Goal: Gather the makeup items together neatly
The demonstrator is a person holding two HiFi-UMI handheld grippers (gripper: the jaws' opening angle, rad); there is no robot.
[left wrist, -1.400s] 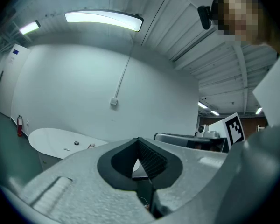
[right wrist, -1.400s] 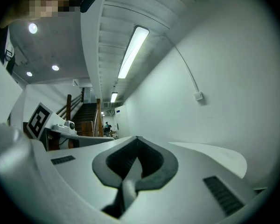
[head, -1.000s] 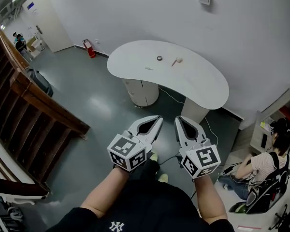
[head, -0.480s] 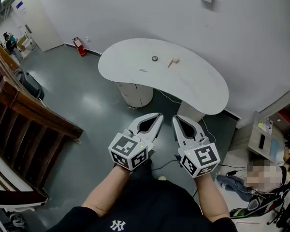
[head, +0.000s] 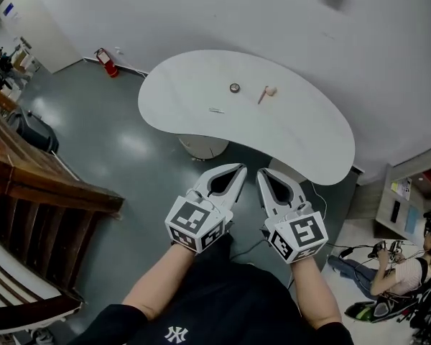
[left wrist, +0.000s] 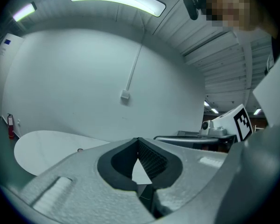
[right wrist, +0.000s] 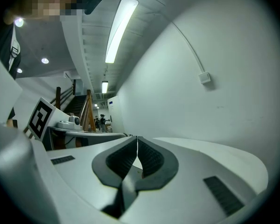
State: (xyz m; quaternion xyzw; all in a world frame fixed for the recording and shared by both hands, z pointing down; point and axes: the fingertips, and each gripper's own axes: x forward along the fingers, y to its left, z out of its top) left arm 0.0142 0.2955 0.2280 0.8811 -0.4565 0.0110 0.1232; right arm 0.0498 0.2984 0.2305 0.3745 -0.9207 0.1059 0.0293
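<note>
1. My left gripper (head: 238, 169) and right gripper (head: 261, 174): jaws closed, holding nothing.
2. Makeup items at 12 o'clock on white table (head: 309, 131): thin stick (head: 215, 110), round pot (head: 235, 88), brush (head: 264, 93).

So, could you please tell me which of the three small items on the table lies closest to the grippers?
The thin pale stick; the dark round pot and pink-tipped brush sit further back.

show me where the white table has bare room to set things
On the table, the whole right lobe is bare, and the left end too. The only cluster sits mid-table: round tin, brush, thin stick.
</note>
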